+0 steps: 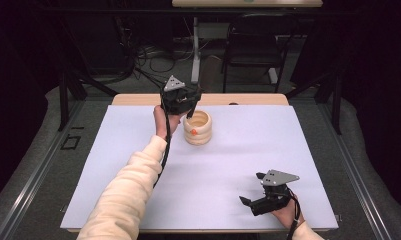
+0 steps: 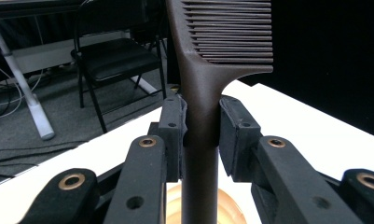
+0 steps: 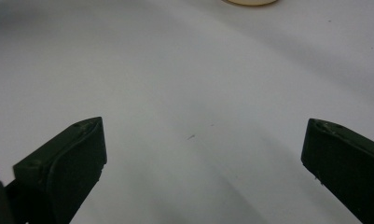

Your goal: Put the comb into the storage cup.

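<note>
Comb (image 2: pixel 201 93) handle clamped upright between left tool (image 2: pixel 201 126) pads.

**Comb over the cup at the far side, spare claw at the near right**

A ribbed, cream ceramic cup (image 1: pixel 197 127) stands on the white-topped bench (image 1: pixel 238 160), left of centre toward the far edge. The left claw (image 1: pixel 189 107) hangs just above the cup's left rim, with a dark plastic comb (image 2: pixel 201 93) upright between its jaws. The right claw (image 1: pixel 250 192) rests at the near right corner, well apart from the cup.
</note>
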`<state>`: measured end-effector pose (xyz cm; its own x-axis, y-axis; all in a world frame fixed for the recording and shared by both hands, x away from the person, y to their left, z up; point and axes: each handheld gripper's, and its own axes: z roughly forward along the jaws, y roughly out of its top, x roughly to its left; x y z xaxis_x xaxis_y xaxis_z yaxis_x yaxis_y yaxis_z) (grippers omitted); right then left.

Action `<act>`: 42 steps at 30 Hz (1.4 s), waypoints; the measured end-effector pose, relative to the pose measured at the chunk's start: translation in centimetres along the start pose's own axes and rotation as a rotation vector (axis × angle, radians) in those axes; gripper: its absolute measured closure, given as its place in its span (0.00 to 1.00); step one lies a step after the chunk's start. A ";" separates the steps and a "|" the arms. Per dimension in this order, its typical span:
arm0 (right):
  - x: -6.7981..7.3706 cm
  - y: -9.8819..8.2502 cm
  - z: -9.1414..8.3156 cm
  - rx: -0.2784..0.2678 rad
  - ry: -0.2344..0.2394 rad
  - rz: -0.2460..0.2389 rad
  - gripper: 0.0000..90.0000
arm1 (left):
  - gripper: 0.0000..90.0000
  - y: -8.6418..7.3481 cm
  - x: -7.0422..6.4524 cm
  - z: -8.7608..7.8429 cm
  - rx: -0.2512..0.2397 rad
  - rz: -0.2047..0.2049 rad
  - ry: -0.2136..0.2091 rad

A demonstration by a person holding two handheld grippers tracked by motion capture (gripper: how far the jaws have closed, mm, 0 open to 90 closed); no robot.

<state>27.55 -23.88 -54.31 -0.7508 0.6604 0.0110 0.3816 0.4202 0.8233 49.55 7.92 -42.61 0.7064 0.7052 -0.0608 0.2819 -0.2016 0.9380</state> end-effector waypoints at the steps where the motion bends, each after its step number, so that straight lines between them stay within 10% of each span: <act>1: 0.0 0.0 0.0 0.000 0.000 0.000 0.00 | 0.80 0.0 0.0 0.1 -0.002 0.000 0.000; 42: 0.0 0.0 0.0 0.003 0.004 -0.001 0.00 | 0.80 -2.0 0.4 2.2 -0.018 -0.037 -0.052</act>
<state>27.52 -23.90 -54.27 -0.7530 0.6579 0.0125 0.3830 0.4228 0.8213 50.64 7.12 -45.30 0.7289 0.6753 -0.1126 0.2967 -0.1634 0.9409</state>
